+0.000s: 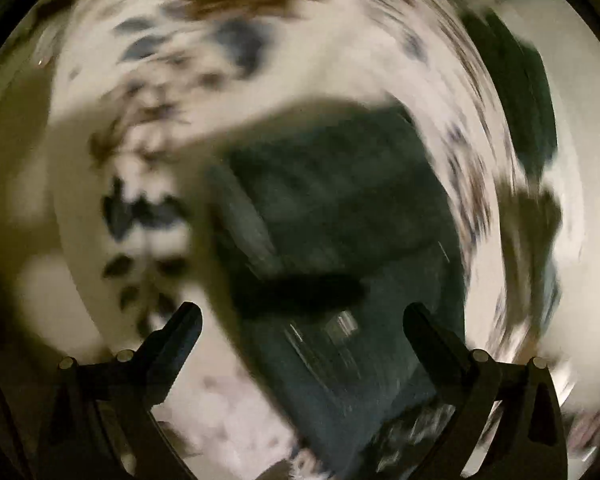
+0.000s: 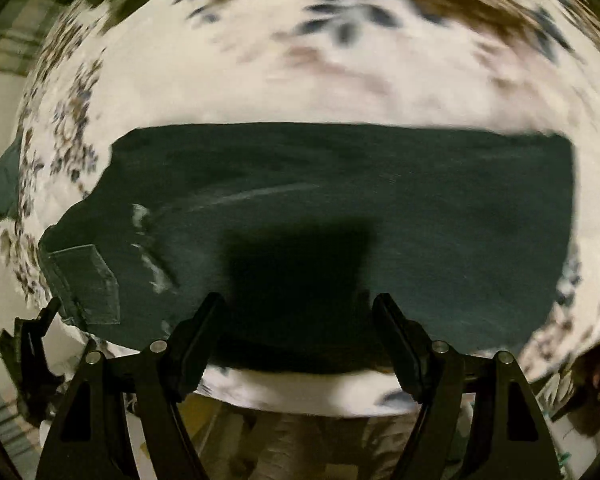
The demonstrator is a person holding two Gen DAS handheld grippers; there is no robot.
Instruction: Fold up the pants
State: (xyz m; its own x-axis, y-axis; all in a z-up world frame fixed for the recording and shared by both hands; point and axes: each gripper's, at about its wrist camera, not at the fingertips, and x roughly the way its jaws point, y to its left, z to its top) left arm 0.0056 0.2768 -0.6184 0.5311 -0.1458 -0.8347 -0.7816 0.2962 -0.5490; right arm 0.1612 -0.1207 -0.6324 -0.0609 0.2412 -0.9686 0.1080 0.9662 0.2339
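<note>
Dark green pants lie flat on a white flower-printed sheet, folded lengthwise into a long band, waist and back pocket at the left. My right gripper is open and empty, just above the pants' near edge. In the blurred left wrist view the pants run from the centre to the bottom. My left gripper is open and empty above them.
The sheet covers a raised surface whose near edge lies below my right gripper. Another dark green cloth lies at the right in the left wrist view. A checked fabric shows far left.
</note>
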